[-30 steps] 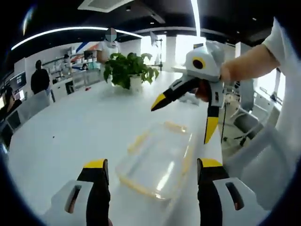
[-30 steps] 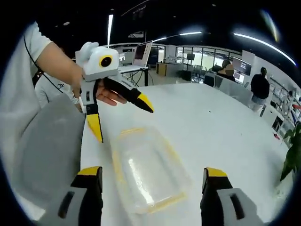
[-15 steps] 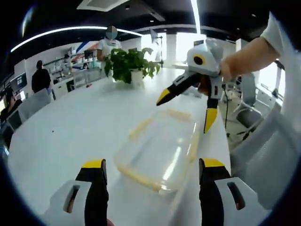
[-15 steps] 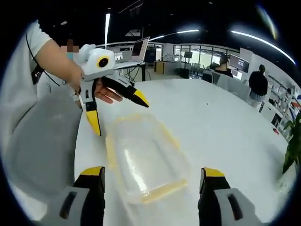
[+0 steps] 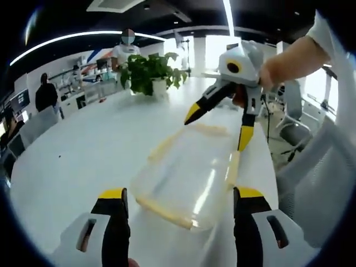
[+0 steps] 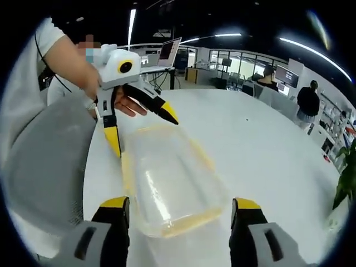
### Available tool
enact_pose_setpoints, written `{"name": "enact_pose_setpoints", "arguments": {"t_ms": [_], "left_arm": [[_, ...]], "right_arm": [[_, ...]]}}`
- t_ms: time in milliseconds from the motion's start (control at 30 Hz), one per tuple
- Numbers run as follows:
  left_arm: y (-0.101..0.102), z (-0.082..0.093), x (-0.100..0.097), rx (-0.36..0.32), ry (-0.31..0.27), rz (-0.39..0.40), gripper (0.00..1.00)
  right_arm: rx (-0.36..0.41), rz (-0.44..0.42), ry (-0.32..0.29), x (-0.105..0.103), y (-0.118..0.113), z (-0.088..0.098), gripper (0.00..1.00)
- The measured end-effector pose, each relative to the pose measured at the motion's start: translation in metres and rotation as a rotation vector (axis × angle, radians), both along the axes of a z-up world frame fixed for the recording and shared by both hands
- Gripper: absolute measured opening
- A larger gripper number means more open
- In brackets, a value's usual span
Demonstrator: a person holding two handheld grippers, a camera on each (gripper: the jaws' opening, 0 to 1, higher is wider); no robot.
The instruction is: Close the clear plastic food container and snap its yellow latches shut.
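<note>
A clear plastic food container (image 5: pixel 189 172) with yellow latches along its edges lies on the white table (image 5: pixel 78 150). In the left gripper view, my left gripper (image 5: pixel 181 199) is open, its jaws standing either side of the container's near end. My right gripper (image 5: pixel 218 127) hovers open over the far end. The right gripper view shows the same container (image 6: pixel 167 183) from the other end, with the right gripper (image 6: pixel 180 204) open around that end. Opposite it, the left gripper (image 6: pixel 142 132) is open above the container's far end. I cannot tell whether any latch is snapped.
A potted plant (image 5: pixel 149 75) stands far back on the table. Office chairs (image 5: pixel 295 136) sit beyond the table's edge. The person's grey clothing (image 6: pixel 47 161) is close to the container's side. A laptop (image 6: pixel 169 53) and several people are in the background.
Both grippers have come closer to the container, which now looks larger between each pair of jaws. Both stay open and the container has not moved.
</note>
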State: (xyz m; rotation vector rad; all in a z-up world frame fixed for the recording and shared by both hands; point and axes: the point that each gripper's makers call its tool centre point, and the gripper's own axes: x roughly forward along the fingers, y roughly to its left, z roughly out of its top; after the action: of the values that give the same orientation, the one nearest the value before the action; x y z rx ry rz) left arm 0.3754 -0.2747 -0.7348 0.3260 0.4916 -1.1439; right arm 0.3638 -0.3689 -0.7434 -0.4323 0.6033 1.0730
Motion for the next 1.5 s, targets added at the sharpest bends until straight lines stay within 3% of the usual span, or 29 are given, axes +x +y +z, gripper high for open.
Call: {"name": "enact_pose_setpoints", "arguments": {"t_ms": [500, 667, 867, 1500], "left_arm": [[-0.002, -0.002, -0.001, -0.001, 0.008, -0.017, 0.75], [0.004, -0.003, -0.005, 0.016, 0.006, -0.030, 0.77], [0.026, -0.003, -0.006, 0.025, 0.009, -0.015, 0.77], [0.108, -0.003, -0.008, 0.029, 0.013, 0.016, 0.76]], "right_arm": [[0.007, 0.026, -0.003, 0.000, 0.004, -0.001, 0.70], [0.013, 0.053, -0.005, -0.005, 0.018, -0.002, 0.70], [0.028, 0.064, -0.009, -0.004, 0.036, -0.002, 0.70], [0.030, 0.094, -0.005, -0.005, 0.122, -0.002, 0.70]]}}
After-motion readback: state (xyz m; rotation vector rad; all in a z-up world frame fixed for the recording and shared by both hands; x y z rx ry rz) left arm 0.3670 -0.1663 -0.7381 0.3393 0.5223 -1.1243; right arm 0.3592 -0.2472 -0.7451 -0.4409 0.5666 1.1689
